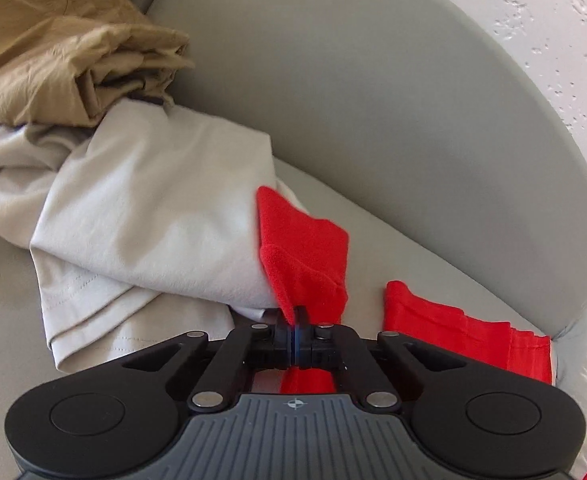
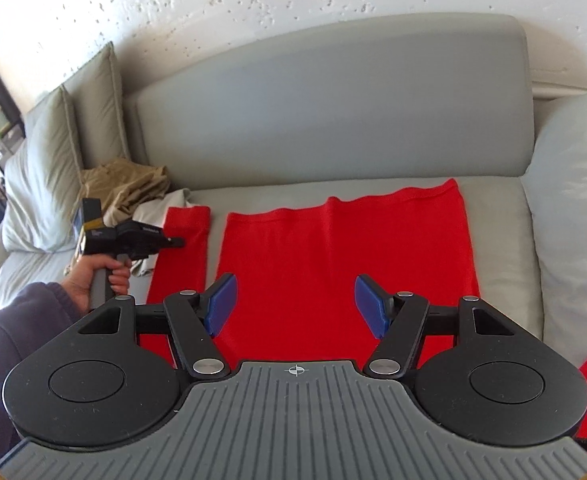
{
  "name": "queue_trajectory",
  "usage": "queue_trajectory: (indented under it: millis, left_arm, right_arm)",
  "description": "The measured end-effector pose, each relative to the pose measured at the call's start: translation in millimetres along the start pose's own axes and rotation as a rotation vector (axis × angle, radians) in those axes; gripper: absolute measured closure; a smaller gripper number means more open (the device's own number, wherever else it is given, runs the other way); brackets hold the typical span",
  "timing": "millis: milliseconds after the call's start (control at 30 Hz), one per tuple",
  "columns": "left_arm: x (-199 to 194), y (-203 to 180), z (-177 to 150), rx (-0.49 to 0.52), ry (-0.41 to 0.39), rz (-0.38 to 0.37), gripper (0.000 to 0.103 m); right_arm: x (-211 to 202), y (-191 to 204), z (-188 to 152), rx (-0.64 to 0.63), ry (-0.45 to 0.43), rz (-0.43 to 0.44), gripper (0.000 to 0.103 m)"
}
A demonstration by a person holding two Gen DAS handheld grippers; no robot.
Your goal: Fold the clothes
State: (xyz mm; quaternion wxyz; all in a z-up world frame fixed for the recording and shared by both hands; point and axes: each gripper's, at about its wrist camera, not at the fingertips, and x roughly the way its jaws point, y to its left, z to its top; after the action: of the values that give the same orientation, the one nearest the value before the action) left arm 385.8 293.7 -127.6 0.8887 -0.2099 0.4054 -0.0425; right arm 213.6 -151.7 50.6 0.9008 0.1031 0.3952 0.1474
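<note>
A red garment (image 2: pixel 345 260) lies spread flat on the grey sofa seat (image 2: pixel 501 248). Its sleeve (image 2: pixel 183 248) stretches toward the left. My left gripper (image 1: pixel 298 314) is shut on a bunched fold of that red sleeve (image 1: pixel 305 248), which rises out from between the pads. In the right wrist view the left gripper (image 2: pixel 179 242) sits at the sleeve's far end, held by a hand (image 2: pixel 93 280). My right gripper (image 2: pixel 295 292) hovers open above the near part of the red garment, and its blue pads (image 2: pixel 221 304) touch nothing.
A pale grey garment (image 1: pixel 141 220) and a crumpled tan garment (image 1: pixel 53 60) lie heaped just left of the sleeve. The sofa backrest (image 2: pixel 333 100) runs behind. Cushions stand at the left (image 2: pixel 49 172) and right (image 2: pixel 573 200). A dark sleeve (image 2: pixel 13 328) of the person is at the lower left.
</note>
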Motion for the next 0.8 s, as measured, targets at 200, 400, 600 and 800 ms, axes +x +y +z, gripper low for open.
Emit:
queue_trajectory:
  millis: [200, 400, 600, 800]
  left_arm:
    - [-90.7, 12.0, -1.8, 0.01, -0.276, 0.018, 0.103]
    - [-168.2, 67.8, -14.6, -0.127, -0.449, 0.089, 0.103]
    - [-185.6, 139.8, -58.1, -0.243, -0.416, 0.16, 0.103]
    - [-162.0, 194.5, -109.3, -0.435, -0.281, 0.206, 0.091]
  right_arm:
    - [-17.6, 17.1, -0.5, -0.023, -0.024, 0.01, 0.035]
    - [-28.4, 46.6, -2.3, -0.033, -0.041, 0.074, 0.035]
    - [-21.5, 77.8, -13.4, -0.055, 0.006, 0.141, 0.034]
    - [-5.0, 98.4, -30.9, -0.06, 0.11, 0.173, 0.034]
